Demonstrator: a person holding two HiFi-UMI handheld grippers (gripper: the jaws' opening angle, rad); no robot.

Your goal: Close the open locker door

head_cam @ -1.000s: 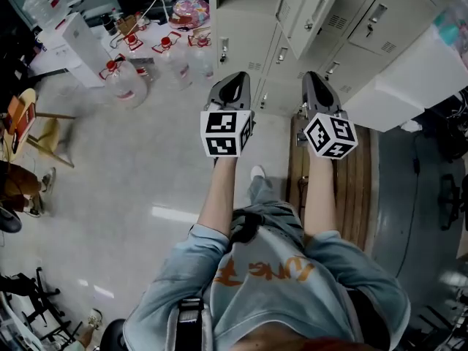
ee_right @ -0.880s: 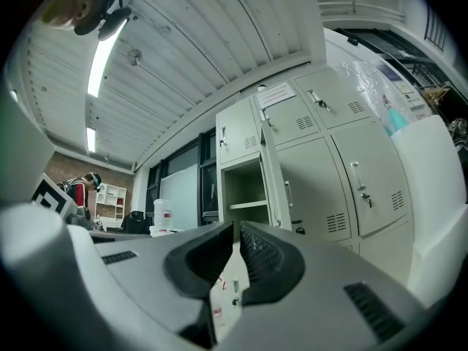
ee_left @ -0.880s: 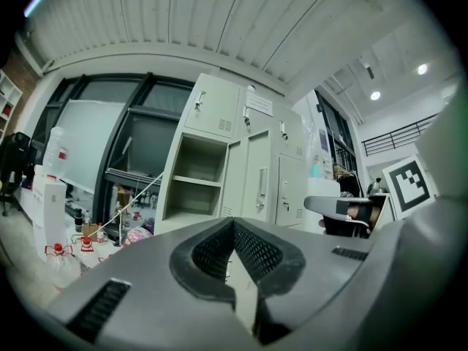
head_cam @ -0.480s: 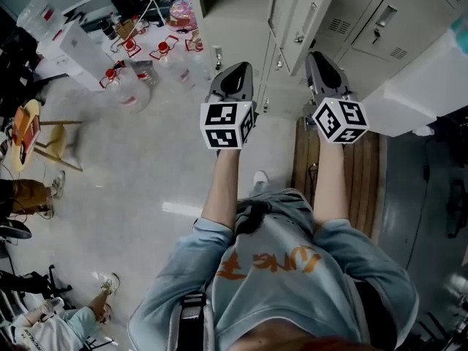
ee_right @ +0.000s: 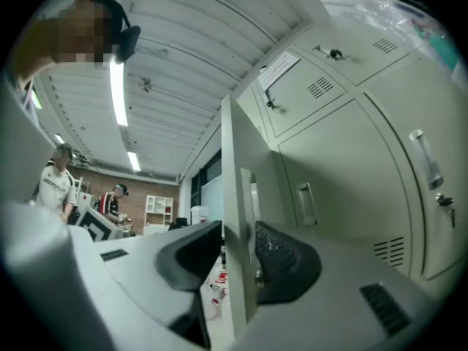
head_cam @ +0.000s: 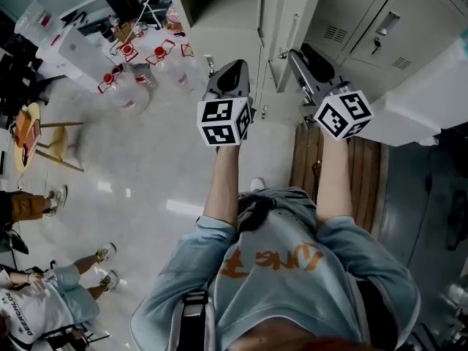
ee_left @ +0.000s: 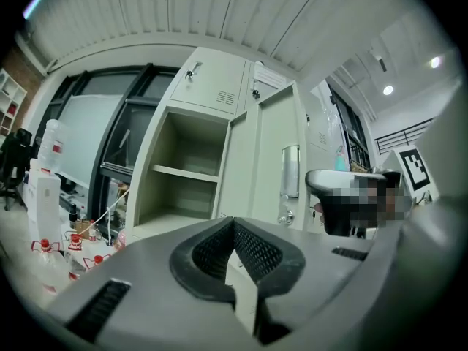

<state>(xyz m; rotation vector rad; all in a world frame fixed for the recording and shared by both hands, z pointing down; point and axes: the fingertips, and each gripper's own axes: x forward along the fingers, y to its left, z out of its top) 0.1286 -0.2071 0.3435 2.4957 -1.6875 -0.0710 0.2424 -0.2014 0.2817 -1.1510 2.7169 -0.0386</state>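
Observation:
The beige locker door (head_cam: 282, 22) stands open, edge-on to me in the head view, beside its empty compartment (head_cam: 219, 9) with one shelf (ee_left: 186, 172). My right gripper (head_cam: 304, 58) is at the door's free edge. In the right gripper view its jaws (ee_right: 238, 247) are opening, and the door edge (ee_right: 234, 189) stands between them with a gap on the left side. My left gripper (head_cam: 232, 73) hovers left of the door in front of the open compartment. Its jaws (ee_left: 234, 225) are shut on nothing. The door's handle (ee_left: 289, 170) shows on its outer face.
Closed lockers (head_cam: 387, 28) run to the right. Several water jugs with red caps (head_cam: 131, 93) stand on the floor at left. A wooden pallet (head_cam: 355, 174) lies under my right arm and a white box (head_cam: 428, 97) beside it. A chair (head_cam: 40, 134) and people (head_cam: 44, 306) are at far left.
Both grippers have moved forward towards the lockers. The right gripper has reached the door's edge and its jaws have spread round it. A person has come into view at lower left.

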